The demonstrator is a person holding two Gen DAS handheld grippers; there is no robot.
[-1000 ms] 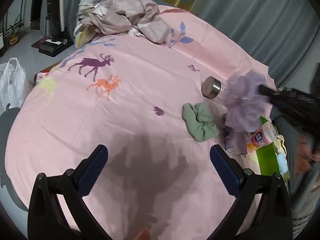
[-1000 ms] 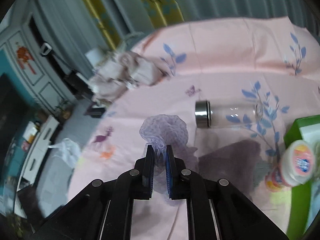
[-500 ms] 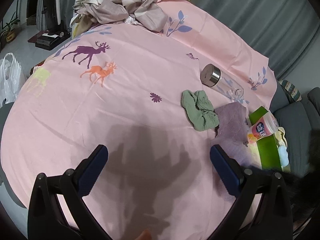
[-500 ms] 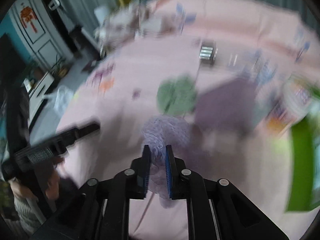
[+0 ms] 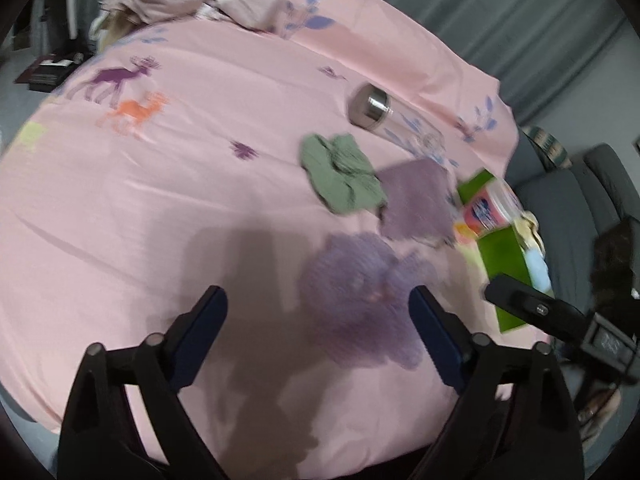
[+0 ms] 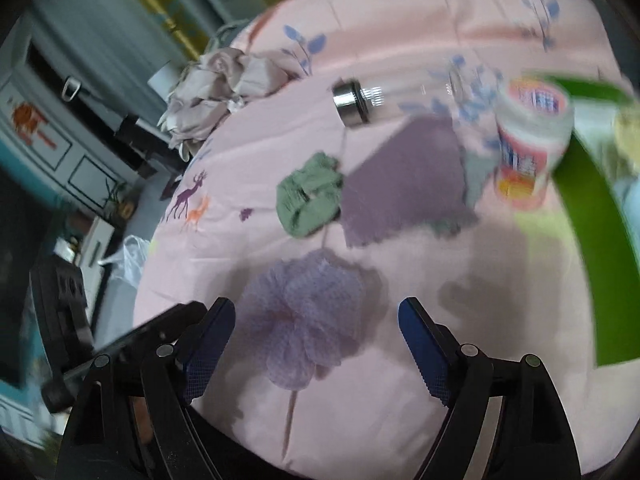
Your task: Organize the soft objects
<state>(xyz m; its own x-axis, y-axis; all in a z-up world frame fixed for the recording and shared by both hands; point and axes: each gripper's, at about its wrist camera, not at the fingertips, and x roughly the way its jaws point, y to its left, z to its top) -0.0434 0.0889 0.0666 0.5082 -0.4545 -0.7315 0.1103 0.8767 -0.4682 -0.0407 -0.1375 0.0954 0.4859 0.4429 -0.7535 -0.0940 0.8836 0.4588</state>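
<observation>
- The right gripper (image 6: 316, 338) is hovering with its fingers spread wide, gripping nothing.
- The purple mesh sponge (image 6: 310, 322) is lying on the pink sheet (image 6: 400, 400), in the gap between those fingers and clear of both.
- The left gripper (image 5: 318, 326) is also hanging open and empty, with the sponge (image 5: 360, 300) lying just ahead of it.
- The green cloth (image 6: 310, 200) is resting farther off, touching the purple cloth (image 6: 404, 184).
- A bottle (image 6: 360, 100) is lying on its side beyond them, and a jar (image 6: 528, 140) is sitting by the green box (image 6: 596, 240).
</observation>
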